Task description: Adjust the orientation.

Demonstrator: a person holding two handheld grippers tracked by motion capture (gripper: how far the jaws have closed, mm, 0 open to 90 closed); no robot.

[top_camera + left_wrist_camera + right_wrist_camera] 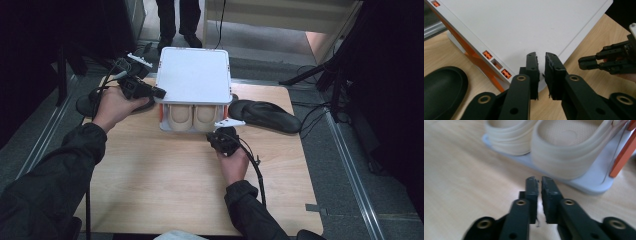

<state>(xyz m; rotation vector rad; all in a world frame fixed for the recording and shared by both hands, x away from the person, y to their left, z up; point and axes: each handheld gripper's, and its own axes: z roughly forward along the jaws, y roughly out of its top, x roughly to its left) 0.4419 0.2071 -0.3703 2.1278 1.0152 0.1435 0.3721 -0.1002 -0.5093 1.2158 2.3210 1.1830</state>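
Hovering low over the tabletop [165,170], the right gripper [539,179] points at a pair of cream slippers [564,147]. Its jaws stand just a crack apart and nothing is between them. The slippers sit side by side on the bottom shelf of a small white shoe rack [194,75] with orange side bars. Their rounded ends face this gripper, just ahead of it and a little to the right in the right gripper view. They are close but not touching it.

The left gripper [541,56] hangs over the near corner of the rack's flat white top. Its jaws also stand a crack apart, with nothing held. In the high view it sits at the rack's left side.

I think the job is to take the slippers out of the rack. The gap between the jaws looks too thin for a slipper's thick edge. If the right gripper goes forward like this, it could just push the slipper deeper in. The rack looks light, so a push could slide it across the wood. The left gripper may need to press on the top to keep it in place.

A black slipper [265,115] lies on the tabletop to the right of the rack, near the right gripper. Another dark slipper [441,87] lies on the left, beside the rack. A careless swing could knock one.
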